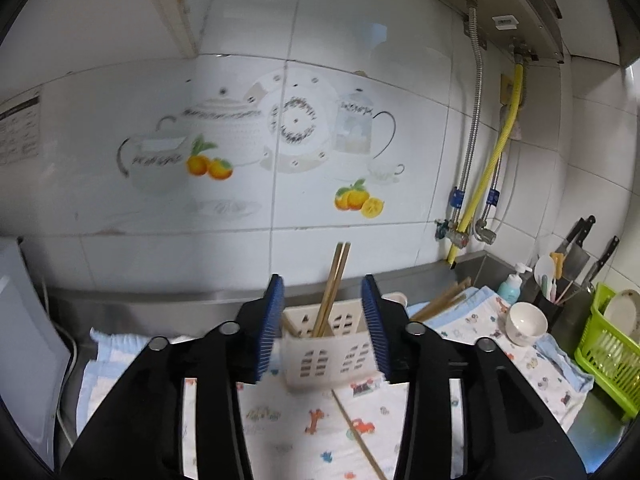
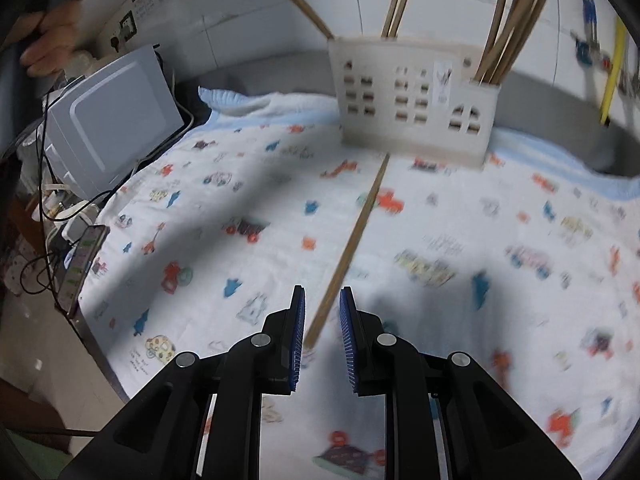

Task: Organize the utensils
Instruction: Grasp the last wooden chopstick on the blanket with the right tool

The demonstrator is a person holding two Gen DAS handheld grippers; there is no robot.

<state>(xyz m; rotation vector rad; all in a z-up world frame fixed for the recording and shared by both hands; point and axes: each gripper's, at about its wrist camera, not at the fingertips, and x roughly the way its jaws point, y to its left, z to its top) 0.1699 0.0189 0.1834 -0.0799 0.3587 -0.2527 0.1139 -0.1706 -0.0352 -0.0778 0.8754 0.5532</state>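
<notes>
from your left wrist camera, your left gripper point(image 1: 324, 328) has its jaws standing wide apart with nothing gripped between the blue pads point(image 1: 269, 332). through the gap you look at the white utensil holder point(image 1: 328, 354), which stands on the patterned cloth point(image 1: 304, 424) just beyond the fingertips and touches neither pad. two chopsticks point(image 1: 334, 288) lean upright in its middle compartment, and a bundle of chopsticks point(image 1: 440, 302) pokes out low behind its right side. one loose chopstick point(image 1: 356, 432) lies flat on the cloth in front of the holder. further right sit a small white bowl point(image 1: 525, 322), a green dish rack point(image 1: 610, 350) and a dark pot of knives and spoons point(image 1: 554, 304).

from your right wrist camera, your right gripper point(image 2: 322, 320) points down at the cloth point(image 2: 200, 200) with a narrow gap between its pads point(image 2: 298, 340). the near end of the loose chopstick point(image 2: 352, 244) lies in that gap, but neither pad presses on it, so nothing is held. the chopstick runs away towards the holder point(image 2: 416, 100), which stands at the far side of the cloth with chopsticks in the left, middle and right compartments. a white appliance point(image 2: 112, 120) sits to the left, a phone point(image 2: 82, 260) on the cloth's left edge.
</notes>
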